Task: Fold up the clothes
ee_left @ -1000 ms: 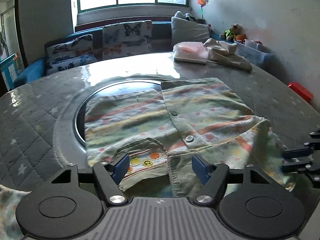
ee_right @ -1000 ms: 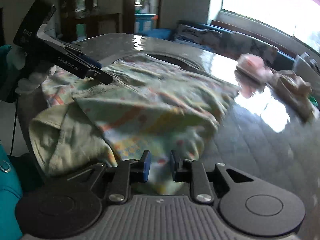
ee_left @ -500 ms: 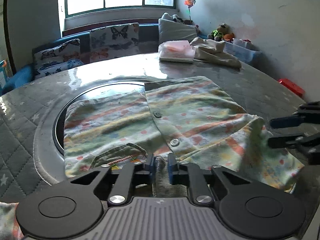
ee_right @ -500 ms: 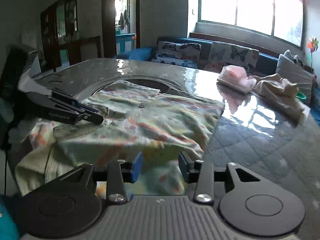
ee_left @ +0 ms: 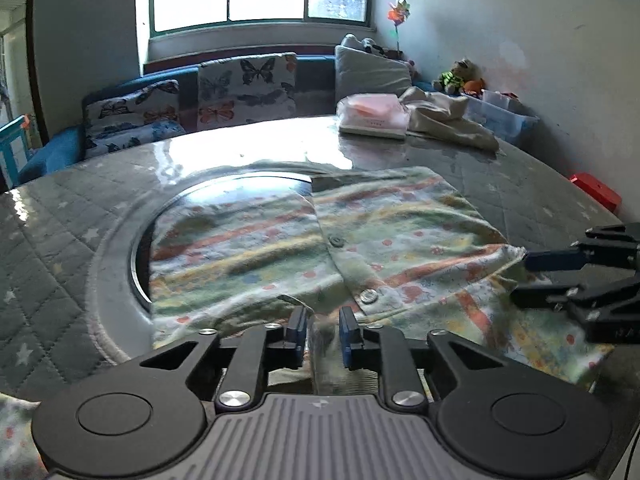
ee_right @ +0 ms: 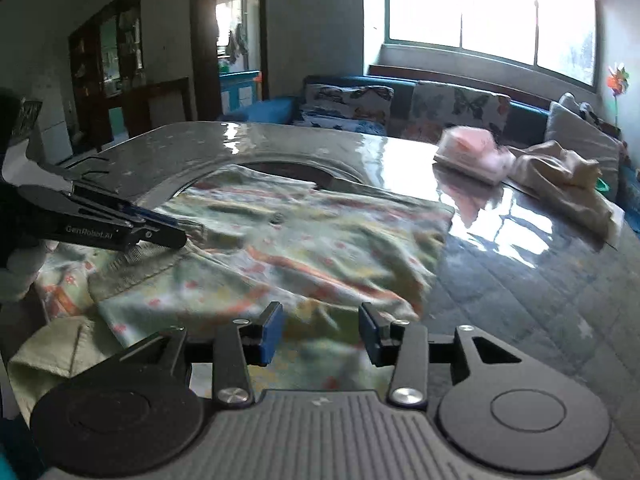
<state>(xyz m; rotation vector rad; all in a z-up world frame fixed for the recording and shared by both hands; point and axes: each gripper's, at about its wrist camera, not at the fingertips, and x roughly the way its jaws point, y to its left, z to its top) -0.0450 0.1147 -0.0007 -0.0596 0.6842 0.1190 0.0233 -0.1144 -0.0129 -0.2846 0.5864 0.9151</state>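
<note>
We hold two black grippers with blue pads at the near edge of a round quilted table (ee_left: 60, 216), where a pale green shirt (ee_left: 256, 252) with orange and yellow stripes and front buttons lies spread flat directly ahead of both. Our left gripper (ee_left: 322, 338) has its fingers drawn in close, pinching a ribbed green fold of the shirt's collar between the pads, while our right gripper (ee_right: 321, 334) stands wide open with nothing held, its fingers straddling the shirt's rumpled near edge. Farther ahead of the grippers, a pink packet (ee_left: 374, 114) and a beige garment (ee_left: 444, 118) rest side by side.
</note>
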